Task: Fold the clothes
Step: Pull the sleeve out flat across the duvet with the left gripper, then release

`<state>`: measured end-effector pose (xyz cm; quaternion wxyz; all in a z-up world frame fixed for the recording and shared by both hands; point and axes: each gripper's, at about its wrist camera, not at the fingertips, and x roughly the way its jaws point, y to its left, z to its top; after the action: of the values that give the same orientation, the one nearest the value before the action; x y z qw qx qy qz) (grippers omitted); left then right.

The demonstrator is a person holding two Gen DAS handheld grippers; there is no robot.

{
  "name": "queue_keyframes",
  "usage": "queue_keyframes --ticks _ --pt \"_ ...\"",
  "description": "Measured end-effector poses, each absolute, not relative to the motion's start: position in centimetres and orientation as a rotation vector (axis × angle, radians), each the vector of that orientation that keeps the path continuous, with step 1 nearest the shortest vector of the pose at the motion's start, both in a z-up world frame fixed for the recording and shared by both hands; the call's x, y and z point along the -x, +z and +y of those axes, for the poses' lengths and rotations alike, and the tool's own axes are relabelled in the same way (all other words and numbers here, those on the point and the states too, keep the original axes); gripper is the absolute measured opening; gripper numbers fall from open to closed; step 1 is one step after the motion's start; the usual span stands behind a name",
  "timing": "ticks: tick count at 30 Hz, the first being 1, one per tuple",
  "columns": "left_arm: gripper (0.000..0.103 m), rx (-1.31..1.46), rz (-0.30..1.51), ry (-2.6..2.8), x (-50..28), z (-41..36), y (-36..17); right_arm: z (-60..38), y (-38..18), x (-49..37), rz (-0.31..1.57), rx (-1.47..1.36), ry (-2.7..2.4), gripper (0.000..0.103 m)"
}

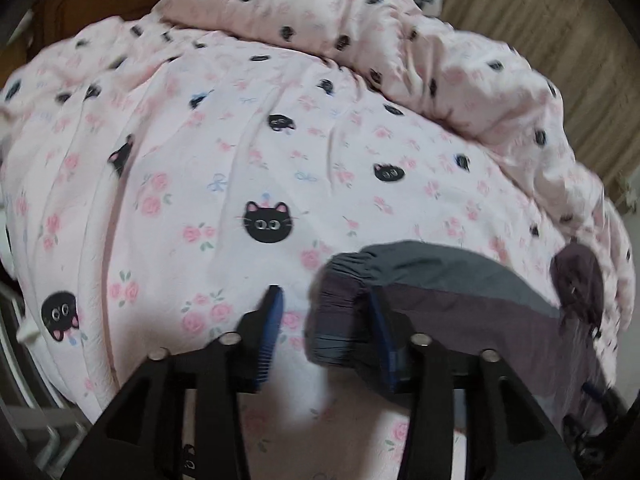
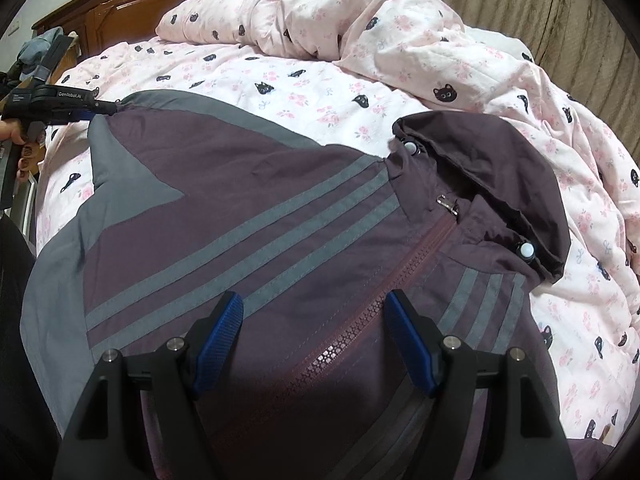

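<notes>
The purple and grey jacket (image 2: 248, 216) lay zipped and face up on the bed's pink cat-print quilt (image 2: 320, 96), its cuff (image 1: 340, 304) between the parted, unclenched left tongs (image 1: 326, 320), while the right tongs (image 2: 314, 320) hovered released above the zipper (image 2: 372, 304).

Between our right fingers (image 2: 218, 334) lies a matt, thin woven jacket (image 2: 224, 220) with a chunky plastic zip (image 2: 360, 320); beyond them, soft printed cotton bedding (image 2: 320, 100) and a glossy wooden headboard (image 2: 120, 12). Our pads are ribbed blue rubber.
</notes>
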<state>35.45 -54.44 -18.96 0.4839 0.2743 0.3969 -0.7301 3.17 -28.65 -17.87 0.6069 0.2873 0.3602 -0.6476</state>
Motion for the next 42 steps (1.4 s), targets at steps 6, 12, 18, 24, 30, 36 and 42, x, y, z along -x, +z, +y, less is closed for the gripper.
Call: queue_keyframes --ticks 6,12,18,24,30,36,42 --pt "0.045 -0.509 0.813 -1.766 -36.6 -52.9 -16.0 -28.7 -18.2 -2.9 0.834 -0.682 -1.486 0.077" --pt "0.045 -0.613 0.704 -2.008 -31.9 -50.2 -15.4 -28.7 -18.3 -2.8 0.833 -0.687 -1.481 0.077" --pt "0.045 -0.914 0.675 -2.065 -26.3 -48.2 -18.3 -28.8 -18.6 -2.5 0.837 -0.712 -1.481 0.082" --pt "0.045 -1.050 0.619 -1.992 -24.5 -48.1 -20.4 -29.0 -19.1 -2.0 0.829 -0.759 -1.474 0.084" --pt "0.045 -0.897 0.639 -2.005 -27.0 -48.4 -18.0 -28.9 -19.1 -1.8 0.824 -0.764 -1.472 0.084" --pt "0.055 -0.691 0.693 -1.941 -32.0 -50.0 -16.1 -28.8 -19.1 -1.9 0.827 -0.760 -1.473 0.084" --pt "0.055 -0.645 0.742 -2.022 -33.1 -48.9 -15.7 -28.7 -19.1 -2.0 0.826 -0.756 -1.476 0.084"
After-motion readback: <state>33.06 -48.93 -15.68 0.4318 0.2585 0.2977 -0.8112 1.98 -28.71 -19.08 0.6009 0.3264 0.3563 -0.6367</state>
